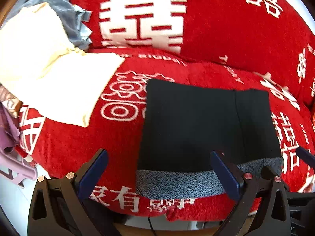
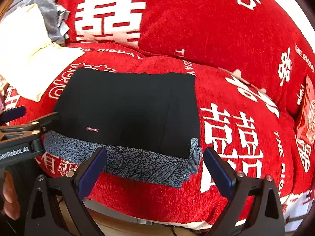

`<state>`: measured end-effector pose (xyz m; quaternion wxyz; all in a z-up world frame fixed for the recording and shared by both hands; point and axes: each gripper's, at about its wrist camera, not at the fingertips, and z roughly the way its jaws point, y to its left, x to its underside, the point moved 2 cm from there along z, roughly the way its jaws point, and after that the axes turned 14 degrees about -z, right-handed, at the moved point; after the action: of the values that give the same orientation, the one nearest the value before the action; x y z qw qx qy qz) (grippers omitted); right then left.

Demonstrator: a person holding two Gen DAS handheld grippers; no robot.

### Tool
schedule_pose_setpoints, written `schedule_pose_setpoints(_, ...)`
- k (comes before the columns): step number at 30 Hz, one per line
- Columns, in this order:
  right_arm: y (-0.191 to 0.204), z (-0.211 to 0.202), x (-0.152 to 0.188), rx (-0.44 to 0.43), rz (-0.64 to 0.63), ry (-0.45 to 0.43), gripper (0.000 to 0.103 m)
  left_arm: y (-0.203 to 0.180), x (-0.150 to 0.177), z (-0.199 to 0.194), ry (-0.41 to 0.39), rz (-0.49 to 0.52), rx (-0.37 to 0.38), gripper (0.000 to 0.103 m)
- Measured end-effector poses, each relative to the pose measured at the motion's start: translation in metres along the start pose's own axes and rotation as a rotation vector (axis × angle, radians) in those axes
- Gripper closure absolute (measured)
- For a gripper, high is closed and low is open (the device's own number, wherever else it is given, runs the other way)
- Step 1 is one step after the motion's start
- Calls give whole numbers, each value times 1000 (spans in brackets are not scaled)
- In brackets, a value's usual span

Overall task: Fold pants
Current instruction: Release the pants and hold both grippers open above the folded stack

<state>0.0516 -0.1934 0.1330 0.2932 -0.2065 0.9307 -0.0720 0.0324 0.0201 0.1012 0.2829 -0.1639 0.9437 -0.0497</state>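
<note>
We hold both the left gripper [image 1: 159,169] and right gripper [image 2: 155,167] spread, empty, black folded pants [image 2: 128,108] just ahead of them.

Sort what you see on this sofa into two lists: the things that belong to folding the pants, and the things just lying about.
Belongs to the job:
- black pants, folded, with the grey patterned lining showing at the near edge
- left gripper, fingers apart
- right gripper, fingers apart

Just lying about:
- cream cloth
- grey garment
- red sofa cover
- red packet
</note>
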Motion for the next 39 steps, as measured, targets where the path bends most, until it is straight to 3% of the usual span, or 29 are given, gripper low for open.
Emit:
schedule_pose_setpoints(6, 4, 0, 7, 13, 44, 18, 4, -2, 0, 4, 23, 25, -14, 0)
schedule_pose_setpoints(16, 5, -4, 10, 9, 72, 25, 4, -15, 4, -17, -17, 70, -10, 0)
schedule_pose_setpoints(39, -2, -4, 11, 23, 88, 22, 4, -16, 8, -15, 26, 77, -8, 0)
